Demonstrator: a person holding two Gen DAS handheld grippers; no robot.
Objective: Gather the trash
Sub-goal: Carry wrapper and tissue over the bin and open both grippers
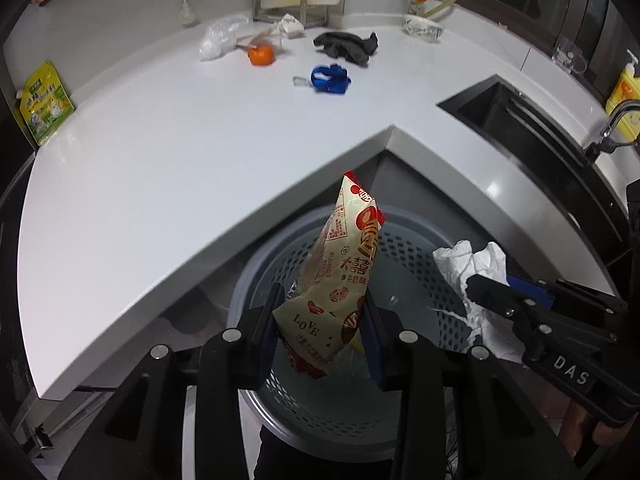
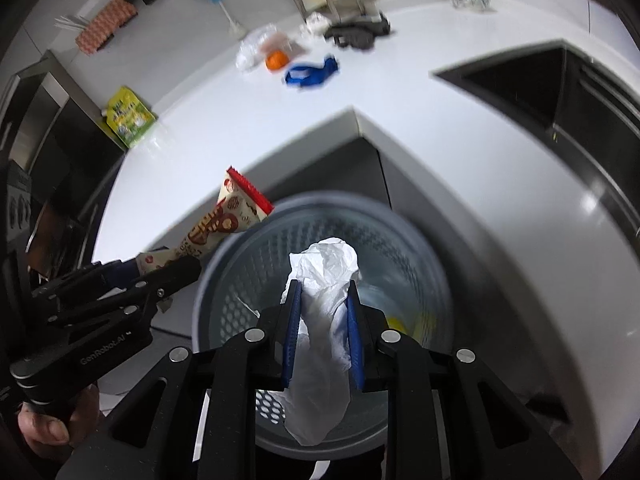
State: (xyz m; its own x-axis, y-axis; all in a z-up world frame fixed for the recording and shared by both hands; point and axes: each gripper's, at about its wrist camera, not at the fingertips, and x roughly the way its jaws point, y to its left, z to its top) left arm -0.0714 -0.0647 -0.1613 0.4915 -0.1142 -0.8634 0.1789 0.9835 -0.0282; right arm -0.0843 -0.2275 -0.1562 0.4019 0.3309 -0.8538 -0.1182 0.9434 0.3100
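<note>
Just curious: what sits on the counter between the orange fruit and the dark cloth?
Left wrist view: mostly bare white counter between fruit and cloth; blue strap lies nearer.

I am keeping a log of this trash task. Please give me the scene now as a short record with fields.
left tool: shut on snack wrapper, held above the bin
right tool: shut on crumpled tissue, held above the bin
bin: grey perforated basket, on the floor below the counter corner
counter: white, L-shaped
left on counter: orange, blue strap, dark cloth, clear plastic bag, green pouch
sink: dark, at the right
</note>
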